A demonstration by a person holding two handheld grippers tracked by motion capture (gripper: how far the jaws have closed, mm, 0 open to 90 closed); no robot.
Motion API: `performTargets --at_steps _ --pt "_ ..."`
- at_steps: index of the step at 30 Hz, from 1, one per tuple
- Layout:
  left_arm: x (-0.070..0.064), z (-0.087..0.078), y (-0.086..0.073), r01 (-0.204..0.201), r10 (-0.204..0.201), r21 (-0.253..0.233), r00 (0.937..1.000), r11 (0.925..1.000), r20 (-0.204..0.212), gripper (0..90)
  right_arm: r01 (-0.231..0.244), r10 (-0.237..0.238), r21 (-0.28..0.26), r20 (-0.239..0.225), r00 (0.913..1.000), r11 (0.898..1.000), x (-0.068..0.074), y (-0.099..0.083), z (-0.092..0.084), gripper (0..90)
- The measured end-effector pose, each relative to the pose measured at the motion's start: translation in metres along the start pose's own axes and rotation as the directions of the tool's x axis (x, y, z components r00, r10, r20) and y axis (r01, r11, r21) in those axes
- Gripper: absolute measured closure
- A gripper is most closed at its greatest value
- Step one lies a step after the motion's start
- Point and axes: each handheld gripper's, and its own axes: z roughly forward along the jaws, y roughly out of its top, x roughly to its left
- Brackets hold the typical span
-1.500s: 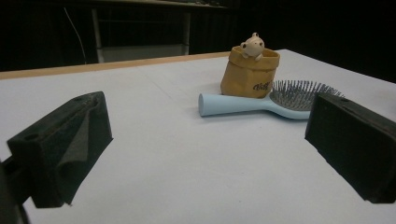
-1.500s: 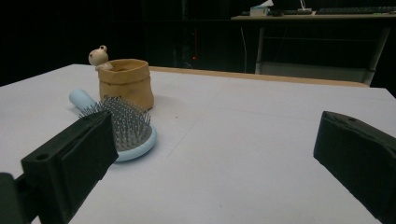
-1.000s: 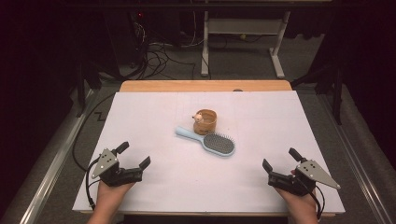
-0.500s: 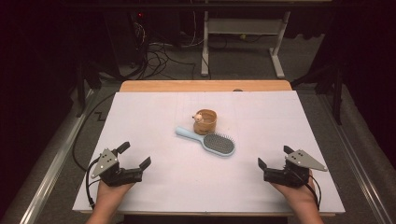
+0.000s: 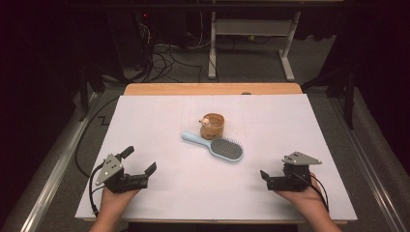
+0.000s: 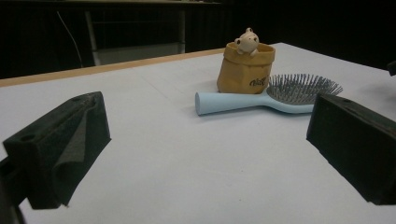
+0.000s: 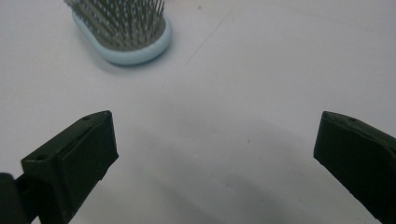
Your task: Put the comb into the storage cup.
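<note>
At top edge, hairbrush [image 7: 122,32] cropped.

We spot just one bit of lettering: dark script low on the front of the tan bag [image 6: 246,69], seen in the left gripper view. Too small & blurred to read. No other text, nos. or signs legible to us.
</note>
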Motion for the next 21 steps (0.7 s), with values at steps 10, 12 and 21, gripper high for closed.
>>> performTargets --at_steps 10,12,21 --pt "-0.0031 0.0025 -0.0006 -0.024 0.024 -0.001 0.9996 0.9997 0.017 0.2 0.049 -0.04 0.155 -0.06 0.9974 0.987 0.001 -0.0013 0.0096 0.3" --pt "-0.0034 0.0024 -0.0006 -0.027 0.027 0.001 0.9995 0.9996 0.018 0.2 0.056 -0.043 0.181 -0.076 0.9962 0.982 0.0009 -0.0007 0.0101 0.3" --pt "-0.0053 0.003 -0.0002 -0.042 0.042 -0.003 0.9987 0.9991 0.03 0.2 0.129 -0.092 0.304 -0.133 0.9868 0.944 0.0019 0.0053 0.0103 0.3"
